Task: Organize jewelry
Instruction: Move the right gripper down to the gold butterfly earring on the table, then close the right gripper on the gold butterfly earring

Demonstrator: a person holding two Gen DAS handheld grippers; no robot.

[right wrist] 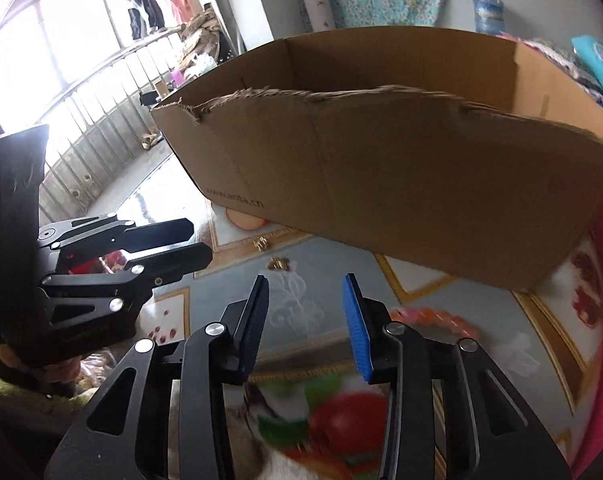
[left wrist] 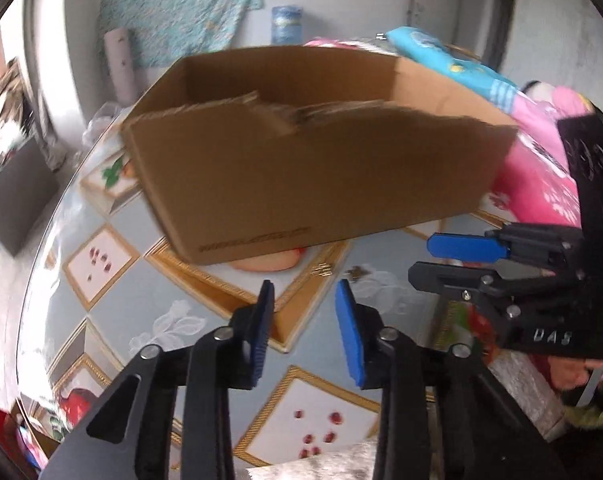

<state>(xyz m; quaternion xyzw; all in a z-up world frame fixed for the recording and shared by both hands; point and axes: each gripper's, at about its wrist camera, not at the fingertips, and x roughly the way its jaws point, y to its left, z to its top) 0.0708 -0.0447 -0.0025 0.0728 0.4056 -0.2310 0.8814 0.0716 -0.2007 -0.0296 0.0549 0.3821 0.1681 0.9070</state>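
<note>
open-topped cardboard box [right wrist: 401,184] on patterned tablecloth [left wrist: 149,280]; contents hidden. small gold jewelry [right wrist: 278,265] blurred. left gripper [left wrist: 304,292], right gripper [right wrist: 306,288]: both parted, empty.

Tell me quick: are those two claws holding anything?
Left gripper: open, blue-padded fingers apart, nothing between them.
Right gripper: open, empty, above the patterned table.
</note>
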